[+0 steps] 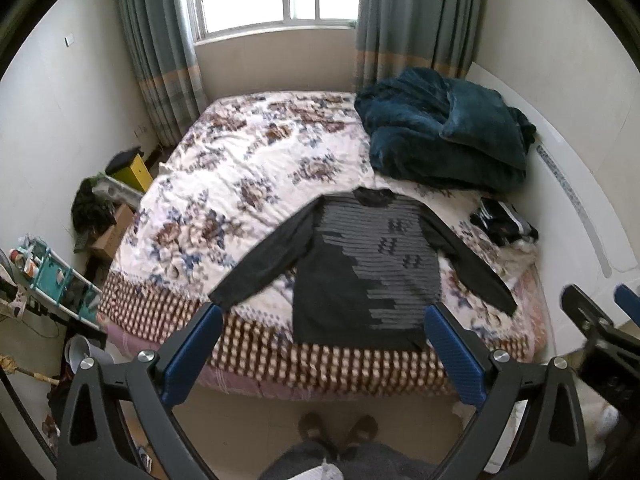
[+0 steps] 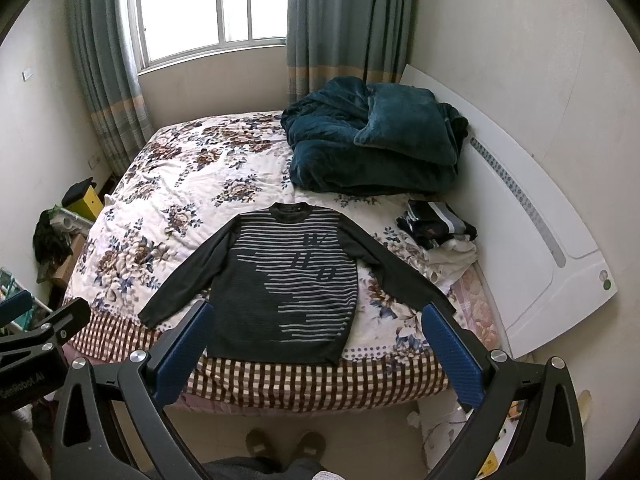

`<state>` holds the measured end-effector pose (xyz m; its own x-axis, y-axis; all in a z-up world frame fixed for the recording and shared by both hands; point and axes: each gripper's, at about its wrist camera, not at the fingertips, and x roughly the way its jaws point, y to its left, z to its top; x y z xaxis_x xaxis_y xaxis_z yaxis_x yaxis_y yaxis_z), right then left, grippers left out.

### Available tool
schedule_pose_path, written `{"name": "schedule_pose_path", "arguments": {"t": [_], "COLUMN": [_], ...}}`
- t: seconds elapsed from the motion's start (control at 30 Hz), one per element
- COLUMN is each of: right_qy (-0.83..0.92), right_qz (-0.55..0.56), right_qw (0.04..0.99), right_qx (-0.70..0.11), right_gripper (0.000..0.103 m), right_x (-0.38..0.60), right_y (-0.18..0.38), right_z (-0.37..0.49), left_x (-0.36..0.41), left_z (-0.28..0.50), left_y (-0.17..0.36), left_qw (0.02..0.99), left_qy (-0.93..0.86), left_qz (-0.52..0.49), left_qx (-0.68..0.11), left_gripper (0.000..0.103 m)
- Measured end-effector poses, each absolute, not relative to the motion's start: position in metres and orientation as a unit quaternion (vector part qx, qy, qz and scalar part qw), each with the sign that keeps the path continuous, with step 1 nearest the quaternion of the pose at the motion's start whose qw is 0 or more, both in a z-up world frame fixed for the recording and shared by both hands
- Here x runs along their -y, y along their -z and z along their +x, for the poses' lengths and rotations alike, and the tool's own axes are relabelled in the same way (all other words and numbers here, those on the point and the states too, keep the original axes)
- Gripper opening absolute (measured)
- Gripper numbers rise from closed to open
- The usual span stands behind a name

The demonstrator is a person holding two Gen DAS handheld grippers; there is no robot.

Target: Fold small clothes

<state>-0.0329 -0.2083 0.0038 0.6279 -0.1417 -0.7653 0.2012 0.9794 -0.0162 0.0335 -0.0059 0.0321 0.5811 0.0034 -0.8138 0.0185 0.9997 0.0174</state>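
Note:
A dark long-sleeved sweater (image 1: 360, 268) (image 2: 288, 280) with grey stripes lies flat, front up, on the flowered bed cover (image 1: 240, 168) (image 2: 168, 184), sleeves spread out to both sides, hem near the bed's front edge. My left gripper (image 1: 322, 320) hangs open above the bed's near edge, its blue fingers (image 1: 192, 356) either side of the hem and holding nothing. My right gripper (image 2: 318, 320) is also open and empty, its blue pads (image 2: 452, 352) framing the sweater's lower part. Both are apart from the cloth.
A heaped teal blanket (image 1: 448, 132) (image 2: 376, 140) fills the bed's far right. A small pile of folded clothes (image 2: 440, 224) (image 1: 504, 220) lies right of the sweater. A white headboard (image 2: 532, 232) runs along the right. Boxes and clutter (image 1: 100, 220) crowd the left floor. A person's feet (image 2: 284, 446) stand below.

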Motion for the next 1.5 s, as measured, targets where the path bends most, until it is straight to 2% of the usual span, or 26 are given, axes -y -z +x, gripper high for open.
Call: {"name": "schedule_pose_path", "arguments": {"t": [0.17, 0.4, 0.73, 0.93, 1.13, 1.3, 1.5], "right_qy": [0.128, 0.222, 0.31, 0.343, 0.386, 0.402, 0.406], "right_qz": [0.073, 0.151, 0.282, 0.389, 0.504, 0.57, 0.586], "right_qw": [0.893, 0.85, 0.75, 0.673, 0.589, 0.564, 0.553], "right_qx": [-0.425, -0.453, -0.512, -0.528, -0.5, -0.442, -0.432], "right_gripper": [0.103, 0.103, 0.103, 0.103, 0.103, 0.094, 0.092], "right_x": [0.212, 0.295, 0.502, 0.632, 0.72, 0.749, 0.755], "right_y": [0.008, 0.099, 0.291, 0.44, 0.594, 0.664, 0.697], "right_z": [-0.01, 0.034, 0.086, 0.108, 0.103, 0.104, 0.113], "left_x": [0.014, 0.057, 0.161, 0.206, 0.218, 0.224, 0.212], "left_z": [0.078, 0.154, 0.248, 0.293, 0.328, 0.345, 0.336], "left_y": [0.0, 0.087, 0.241, 0.364, 0.467, 0.528, 0.544], "left_qw": [0.89, 0.877, 0.809, 0.751, 0.72, 0.704, 0.704], "left_qy": [0.002, 0.005, -0.017, -0.043, -0.086, -0.102, -0.102], "left_qz": [0.031, 0.069, 0.102, 0.1, 0.106, 0.114, 0.11], "left_qx": [-0.454, -0.476, -0.578, -0.652, -0.68, -0.694, -0.695], "left_gripper": [0.103, 0.103, 0.103, 0.103, 0.103, 0.103, 0.103]}}
